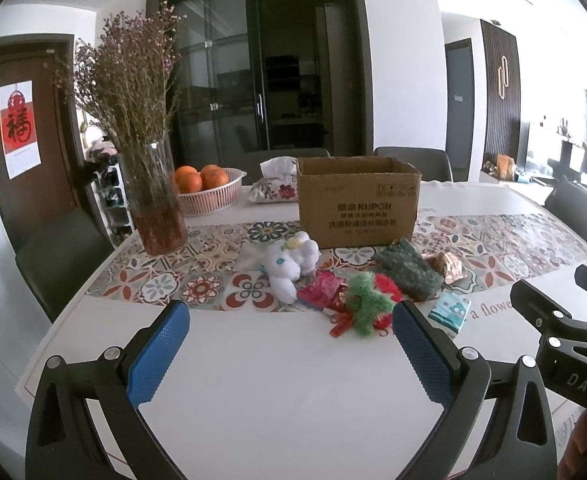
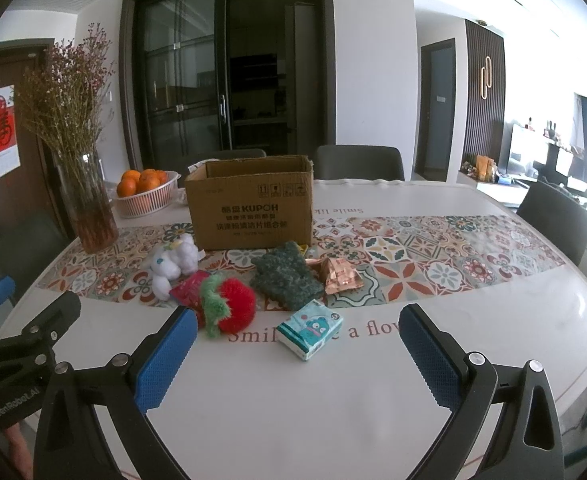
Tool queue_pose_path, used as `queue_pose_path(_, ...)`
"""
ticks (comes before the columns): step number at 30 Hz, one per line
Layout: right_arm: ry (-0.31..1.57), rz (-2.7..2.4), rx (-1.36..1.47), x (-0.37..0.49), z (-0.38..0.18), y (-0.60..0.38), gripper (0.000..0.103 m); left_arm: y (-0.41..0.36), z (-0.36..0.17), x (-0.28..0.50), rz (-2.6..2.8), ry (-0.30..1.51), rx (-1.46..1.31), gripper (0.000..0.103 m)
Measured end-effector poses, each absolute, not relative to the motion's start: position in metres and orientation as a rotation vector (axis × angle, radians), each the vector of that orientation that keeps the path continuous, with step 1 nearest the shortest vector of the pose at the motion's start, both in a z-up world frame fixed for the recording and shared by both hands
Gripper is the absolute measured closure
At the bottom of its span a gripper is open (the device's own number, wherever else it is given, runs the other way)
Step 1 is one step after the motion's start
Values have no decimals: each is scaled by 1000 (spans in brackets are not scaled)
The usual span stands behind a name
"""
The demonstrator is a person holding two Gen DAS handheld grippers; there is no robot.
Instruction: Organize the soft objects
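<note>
An open cardboard box [image 1: 357,204] [image 2: 253,204] stands on the patterned runner. In front of it lie a white plush toy [image 1: 289,262] [image 2: 173,264], a red and green fuzzy strawberry [image 1: 369,300] [image 2: 229,306], a dark green glove [image 1: 407,270] [image 2: 287,278], a red packet [image 1: 319,292] [image 2: 187,290], a copper foil wrapper [image 1: 449,266] [image 2: 341,276] and a teal tissue pack [image 1: 451,312] [image 2: 309,328]. My left gripper [image 1: 291,320] is open above the bare table, short of the pile. My right gripper [image 2: 297,324] is open too, with the tissue pack lying ahead between its fingers, untouched.
A glass vase of dried flowers [image 1: 155,204] [image 2: 89,208] and a basket of oranges [image 1: 207,188] [image 2: 145,192] stand at the left. A floral tissue pouch [image 1: 275,186] sits behind the box. Dark chairs [image 2: 357,164] ring the white table [image 1: 293,380].
</note>
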State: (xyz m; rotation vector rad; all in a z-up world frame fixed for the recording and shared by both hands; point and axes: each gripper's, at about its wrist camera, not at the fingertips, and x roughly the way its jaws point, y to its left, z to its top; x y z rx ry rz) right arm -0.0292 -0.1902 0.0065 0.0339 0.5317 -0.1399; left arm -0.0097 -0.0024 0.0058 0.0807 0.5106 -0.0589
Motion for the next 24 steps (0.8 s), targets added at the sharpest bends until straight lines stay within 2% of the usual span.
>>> queue_pose_path(24, 527, -142, 32, -31, 9, -190, 1, -4, 4, -9, -66, 521, 82, 0)
